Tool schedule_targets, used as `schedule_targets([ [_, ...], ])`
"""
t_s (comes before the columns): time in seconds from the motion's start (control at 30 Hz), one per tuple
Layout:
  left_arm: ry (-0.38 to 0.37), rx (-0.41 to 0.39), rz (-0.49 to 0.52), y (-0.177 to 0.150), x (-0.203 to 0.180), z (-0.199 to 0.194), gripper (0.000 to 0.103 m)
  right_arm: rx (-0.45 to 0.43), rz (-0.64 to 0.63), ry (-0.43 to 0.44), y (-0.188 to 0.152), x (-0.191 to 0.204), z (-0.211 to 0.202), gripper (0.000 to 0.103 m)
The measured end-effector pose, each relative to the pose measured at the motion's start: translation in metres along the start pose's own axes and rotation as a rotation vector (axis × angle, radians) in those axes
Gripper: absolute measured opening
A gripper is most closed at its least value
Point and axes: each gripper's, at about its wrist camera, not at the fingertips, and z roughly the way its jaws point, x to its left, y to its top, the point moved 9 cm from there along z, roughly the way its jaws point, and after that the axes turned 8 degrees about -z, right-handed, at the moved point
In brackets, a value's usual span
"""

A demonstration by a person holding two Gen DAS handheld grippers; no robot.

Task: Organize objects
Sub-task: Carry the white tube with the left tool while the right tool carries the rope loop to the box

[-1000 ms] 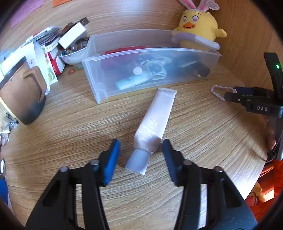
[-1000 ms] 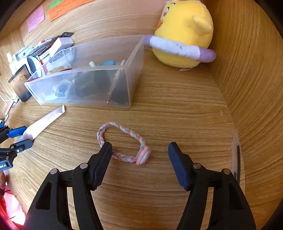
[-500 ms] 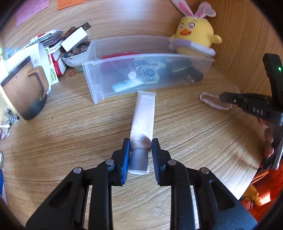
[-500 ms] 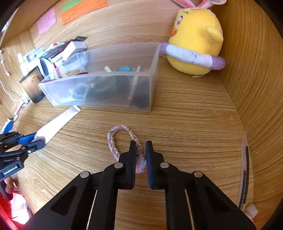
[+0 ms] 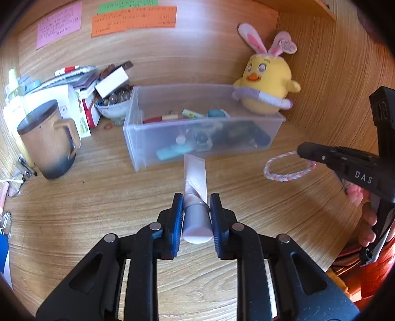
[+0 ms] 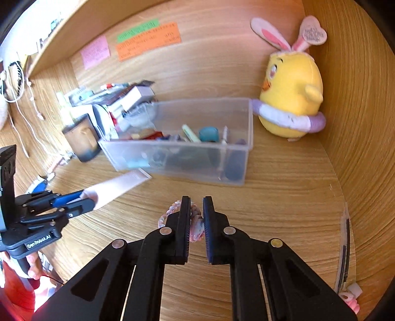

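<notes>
Left tool (image 5: pixel 196 208): jaws nearly closed, blue pads clamped on the grey cap end of one pale pink tube (image 5: pixel 195 179). The tube points away toward the bin; its flat crimped end lies just in front of the bin's near wall. Whether that end rests on the counter (image 5: pixel 98 210) cannot be told.

Right tool (image 6: pixel 196 219): jaws nearly closed, gripping one braided pink-and-white bracelet (image 6: pixel 172 212) at its knotted end. In the left wrist view the loop (image 5: pixel 287 166) hangs from the tool tip above the counter, right of the bin.

Clear plastic bin (image 5: pixel 246 134): one, open-topped, on the counter. Contents are seen through frosted walls and hard to name; a teal item, a red item and dark shapes can be made out.

Plush chick (image 5: pixel 265 85): one, yellow with pink rabbit ears, behind the bin's right end, against the wooden wall.

Brown mug (image 5: pixel 48 139): one, left of the bin.

Clutter behind the mug: boxes, papers and a small bowl of beads, overlapping, count unclear.

Sticky notes (image 5: pixel 134 19): three on the back wall, pink, orange, green; text unreadable.
</notes>
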Motion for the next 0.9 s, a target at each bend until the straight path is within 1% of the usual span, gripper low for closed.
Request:
schedule_targets([
  [0.27, -0.03, -0.071, -0.009, 0.027, -0.012, -0.023, 0.02, -0.087, -0.03, 0.027, 0.033, 0.015, -0.015, 0.009],
  [0.47, -0.056, -0.108, -0.02, 0.046, -0.018, -0.038, 0.02, -0.128, -0.046, 0.025, 0.056, 0.017, -0.017, 0.009],
  [0.57, -0.047, -0.128, -0.018, 0.053, -0.016, -0.043, 0.02, -0.13, -0.045, 0.019, 0.062, 0.015, -0.013, 0.009],
  [0.67, -0.054, -0.117, -0.022, 0.056, -0.014, -0.042, 0.02, -0.123, -0.042, 0.021, 0.066, 0.014, -0.007, 0.009],
  [0.8, -0.035, -0.121, -0.004, 0.065, -0.013, -0.041, 0.02, -0.122, -0.045, 0.011, 0.071, 0.013, -0.001, 0.009],
  [0.9, -0.051, -0.118, -0.006, 0.078, -0.011, -0.04, 0.02, -0.124, -0.044, 0.009, 0.077, 0.011, 0.003, 0.009],
])
